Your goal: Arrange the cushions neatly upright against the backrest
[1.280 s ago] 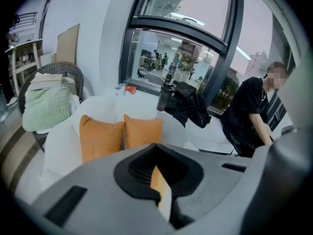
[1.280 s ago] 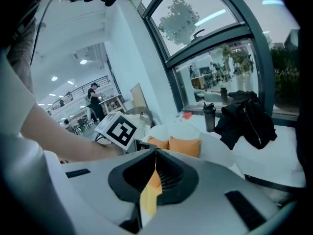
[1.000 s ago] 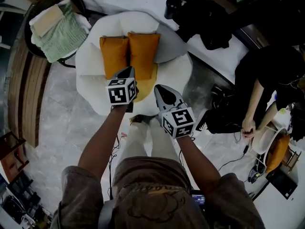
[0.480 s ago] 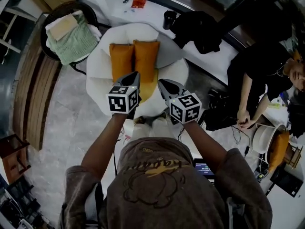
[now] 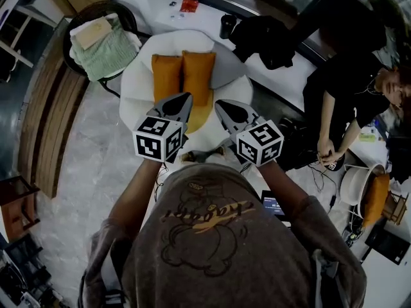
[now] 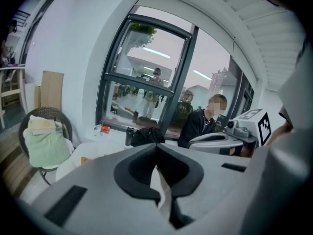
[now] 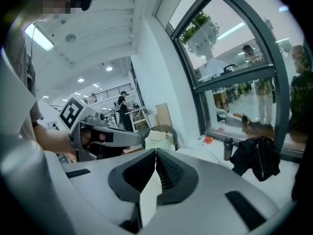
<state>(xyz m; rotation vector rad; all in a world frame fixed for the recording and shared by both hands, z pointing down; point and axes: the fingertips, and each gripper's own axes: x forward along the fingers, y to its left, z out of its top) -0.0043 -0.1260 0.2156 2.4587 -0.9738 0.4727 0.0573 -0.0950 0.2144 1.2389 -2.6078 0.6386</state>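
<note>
Orange fabric cushions (image 5: pixel 198 76) upright in the white round armchair (image 5: pixel 136 82) may slump unsupported; left hand-held gripper (image 5: pixel 185 98) and right hand-held gripper (image 5: pixel 219 104) are closed, empty.

The orange cushions (image 5: pixel 183 76) look like soft matt cloth, and the white armchair (image 5: pixel 136 88) like smooth matt fabric. The floor (image 5: pixel 90 153) is glossy veined stone. The green blanket (image 5: pixel 108 51) is ribbed cloth.
</note>
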